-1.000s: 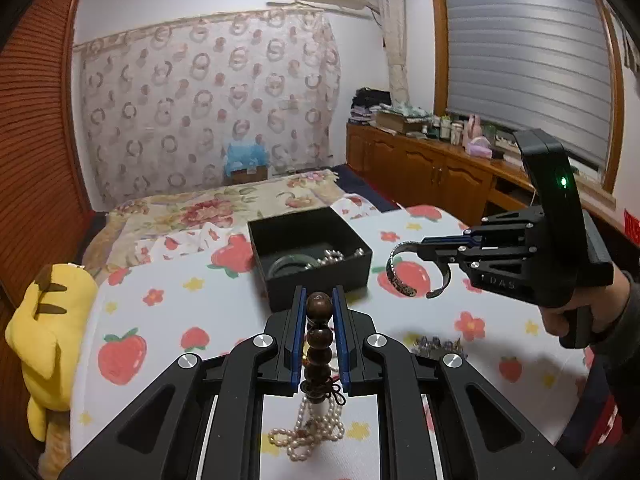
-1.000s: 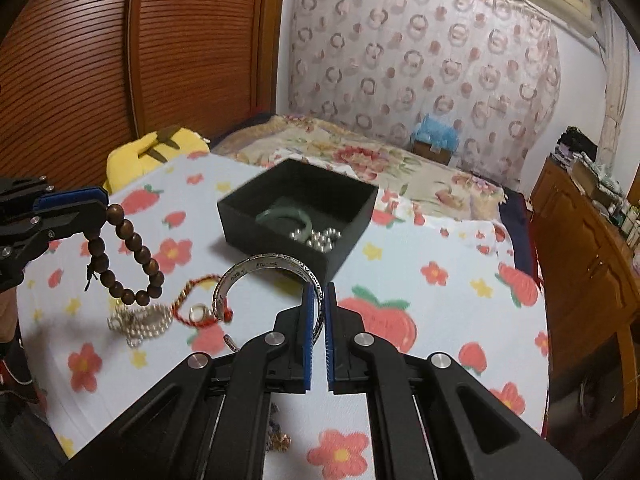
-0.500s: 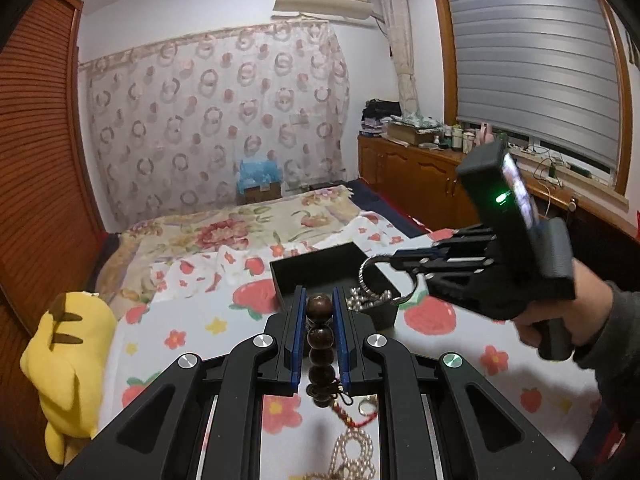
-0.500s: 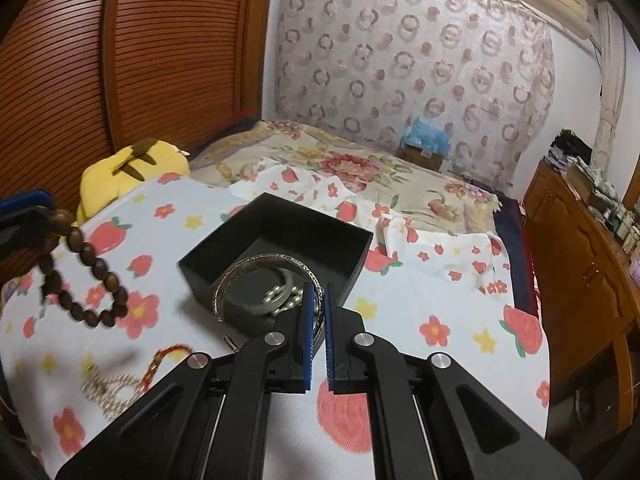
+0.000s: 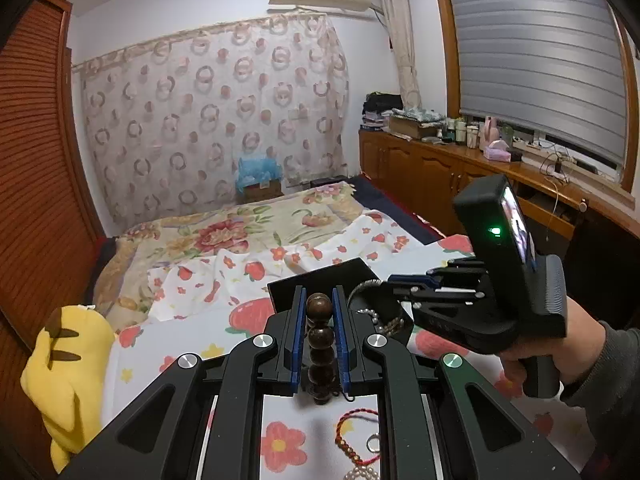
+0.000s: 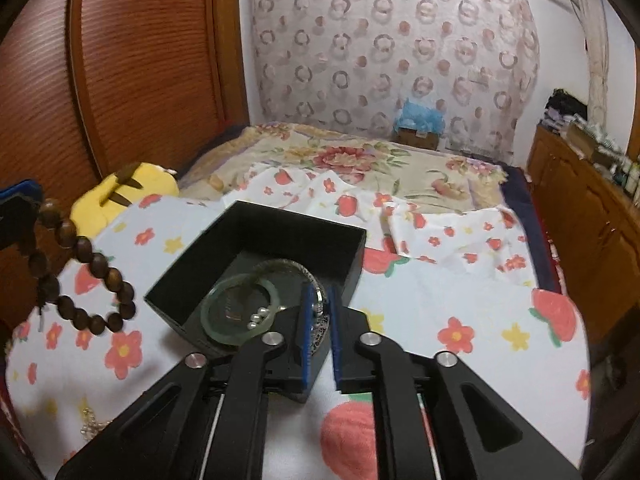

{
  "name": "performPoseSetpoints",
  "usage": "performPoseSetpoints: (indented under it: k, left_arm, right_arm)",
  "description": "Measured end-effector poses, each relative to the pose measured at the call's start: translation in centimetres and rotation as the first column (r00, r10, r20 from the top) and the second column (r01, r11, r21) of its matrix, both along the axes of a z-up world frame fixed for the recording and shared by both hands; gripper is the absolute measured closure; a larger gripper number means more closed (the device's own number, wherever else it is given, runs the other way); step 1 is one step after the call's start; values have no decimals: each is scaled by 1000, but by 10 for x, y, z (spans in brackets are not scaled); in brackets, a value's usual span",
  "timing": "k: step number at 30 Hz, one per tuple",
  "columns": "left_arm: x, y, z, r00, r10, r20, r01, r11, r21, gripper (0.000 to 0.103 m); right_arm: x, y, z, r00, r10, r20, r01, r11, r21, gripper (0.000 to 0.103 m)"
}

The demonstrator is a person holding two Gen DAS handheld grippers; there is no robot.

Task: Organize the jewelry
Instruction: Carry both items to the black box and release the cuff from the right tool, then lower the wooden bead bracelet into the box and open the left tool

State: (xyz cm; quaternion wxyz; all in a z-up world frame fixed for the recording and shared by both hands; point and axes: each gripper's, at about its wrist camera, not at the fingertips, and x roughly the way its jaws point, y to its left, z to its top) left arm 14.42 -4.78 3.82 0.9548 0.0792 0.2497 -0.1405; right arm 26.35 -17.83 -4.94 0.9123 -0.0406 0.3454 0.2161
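My left gripper (image 5: pixel 316 300) is shut on a brown wooden bead bracelet (image 5: pixel 320 336), which hangs in the air at the left of the right wrist view (image 6: pixel 80 272). My right gripper (image 6: pixel 320 304) reaches over the open black box (image 6: pixel 276 240) with a silver bangle (image 6: pixel 316 292) between its fingers, which stand slightly parted. A green jade bangle (image 6: pixel 236 308) and silver beads (image 6: pixel 260 316) lie inside the box. In the left wrist view the right gripper (image 5: pixel 400 280) holds the bangle (image 5: pixel 360 288) over the box (image 5: pixel 320 280).
A red cord bracelet (image 5: pixel 352 436), a ring (image 5: pixel 372 444) and a pearl strand (image 5: pixel 364 474) lie on the strawberry-print cloth (image 6: pixel 460 312). A yellow plush toy (image 5: pixel 68 360) lies at the left edge. A wooden cabinet (image 5: pixel 440 172) stands at the right.
My right gripper has carried the silver bangle over and down into the black box, and its fingers have parted slightly. My left gripper has lifted the bead bracelet higher.
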Motion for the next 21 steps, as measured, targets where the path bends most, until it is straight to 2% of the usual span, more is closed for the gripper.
performPoseSetpoints:
  k: [4,11,21]
  left_arm:
    - [6,-4,2,1000,2,-7,-2,1000,-6,91]
    - [31,-13,-5,1000,12,-25,-11,1000,11,91]
    - [66,-24,-28,996,23,-87,-23,1000,10,91]
  right_arm:
    - [-3,-2,4,1000,11,11,-11,1000,25,87]
    - [-21,-18,11,999,13,36,-15,999,33,87]
    - [-76,-41,4,998,38,45,-37,999,-3,87]
